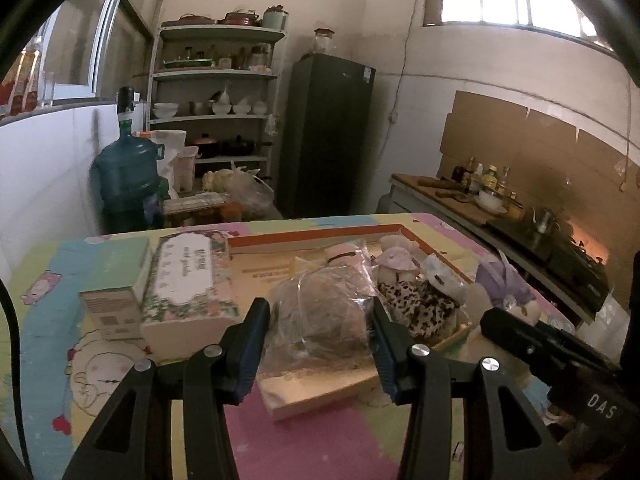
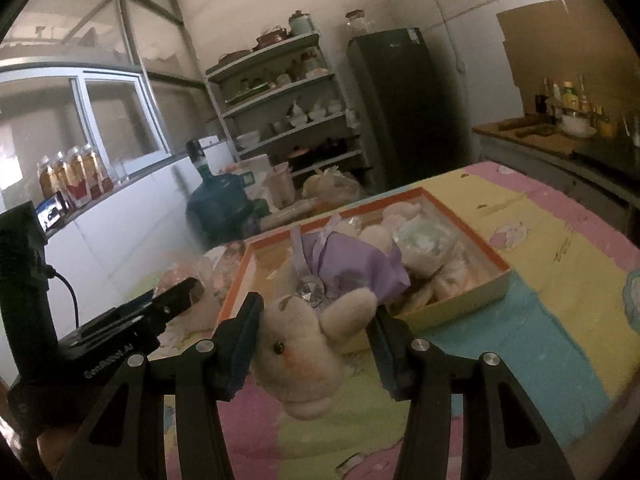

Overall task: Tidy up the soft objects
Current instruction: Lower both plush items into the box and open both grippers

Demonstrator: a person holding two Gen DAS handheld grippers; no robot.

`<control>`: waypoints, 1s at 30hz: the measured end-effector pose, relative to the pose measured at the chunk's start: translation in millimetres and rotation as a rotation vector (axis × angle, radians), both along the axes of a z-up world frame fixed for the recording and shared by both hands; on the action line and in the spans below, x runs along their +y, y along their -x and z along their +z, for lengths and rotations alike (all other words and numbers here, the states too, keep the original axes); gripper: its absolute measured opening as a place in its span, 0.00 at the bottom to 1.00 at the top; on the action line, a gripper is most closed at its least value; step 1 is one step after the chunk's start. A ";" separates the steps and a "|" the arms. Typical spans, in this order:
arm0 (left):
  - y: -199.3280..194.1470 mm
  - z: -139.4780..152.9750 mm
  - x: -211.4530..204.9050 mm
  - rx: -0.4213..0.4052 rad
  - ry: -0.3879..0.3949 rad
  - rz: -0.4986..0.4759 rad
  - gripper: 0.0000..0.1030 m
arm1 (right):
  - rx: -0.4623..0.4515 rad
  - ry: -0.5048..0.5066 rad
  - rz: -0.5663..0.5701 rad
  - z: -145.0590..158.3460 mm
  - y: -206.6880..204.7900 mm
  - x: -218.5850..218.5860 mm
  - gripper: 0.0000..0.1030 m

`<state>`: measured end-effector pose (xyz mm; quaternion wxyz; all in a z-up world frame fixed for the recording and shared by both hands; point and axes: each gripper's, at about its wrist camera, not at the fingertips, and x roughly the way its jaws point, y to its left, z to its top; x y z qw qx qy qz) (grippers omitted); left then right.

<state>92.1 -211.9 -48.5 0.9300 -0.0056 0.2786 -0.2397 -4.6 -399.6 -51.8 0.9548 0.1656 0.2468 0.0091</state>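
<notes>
A brown plush in a clear plastic bag [image 1: 320, 312] sits between my left gripper's [image 1: 320, 330] blue pads, which are shut on it over the near end of the orange-rimmed box [image 1: 320, 238]. Inside the box lie a leopard-print plush [image 1: 416, 300] and other small toys. My right gripper [image 2: 316, 336] is shut on a cream plush in a purple dress [image 2: 304, 344]. The plush's head hangs down at the near corner of the orange-rimmed box [image 2: 464, 224]. Each view shows the other gripper at its side: the right gripper [image 1: 520, 332] and the left gripper [image 2: 172, 300].
A floral tissue box [image 1: 188, 276], a small white carton [image 1: 108, 308] and a pale green box [image 1: 120, 256] stand left of the orange-rimmed box on the colourful cartoon mat [image 1: 312, 432]. Beyond the table are a water jug [image 1: 124, 168], shelves [image 1: 216, 96], a dark fridge [image 1: 328, 132] and a cooking counter [image 1: 500, 208].
</notes>
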 end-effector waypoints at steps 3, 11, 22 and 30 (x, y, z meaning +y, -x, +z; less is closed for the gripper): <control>-5.7 -1.7 -11.1 0.000 -0.003 0.005 0.47 | -0.001 0.009 0.005 1.0 -8.7 -12.0 0.51; -26.6 -7.7 -28.6 0.016 -0.013 0.048 0.47 | -0.004 0.021 0.054 1.6 -36.4 -28.6 0.51; -67.2 -15.4 -32.9 0.063 -0.008 0.100 0.47 | 0.030 0.073 0.124 -6.9 -82.9 -33.8 0.51; -90.8 -16.9 -37.6 0.080 -0.014 0.117 0.47 | 0.045 0.094 0.160 -9.9 -110.4 -33.5 0.51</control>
